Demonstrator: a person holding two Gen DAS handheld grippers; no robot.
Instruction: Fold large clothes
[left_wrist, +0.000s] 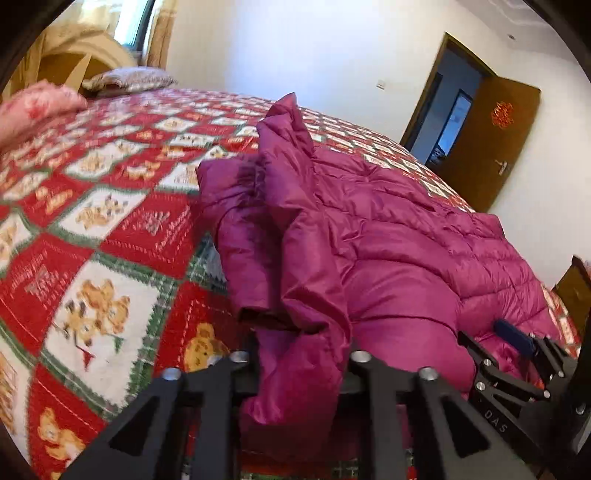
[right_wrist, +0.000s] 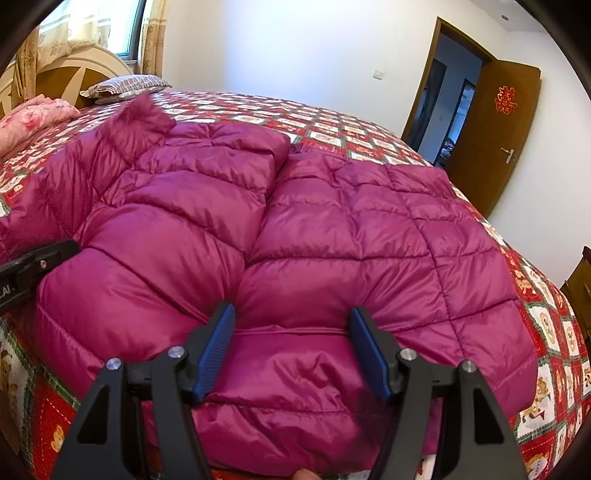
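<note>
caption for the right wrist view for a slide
Open right gripper straddles the near hem of a magenta down coat on a patchwork bedspread.

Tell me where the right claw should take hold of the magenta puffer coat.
Probably the near hem of the magenta puffer coat, approached from the bed's near edge. That edge bulges between the open right claw, while the rest lies flat on the quilt.

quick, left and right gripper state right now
left gripper: shut on the magenta down jacket.
right gripper: open, jaws astride the jacket's hem.

Magenta puffer coat (right_wrist: 295, 229) on quilted bed (left_wrist: 110, 229)
</note>
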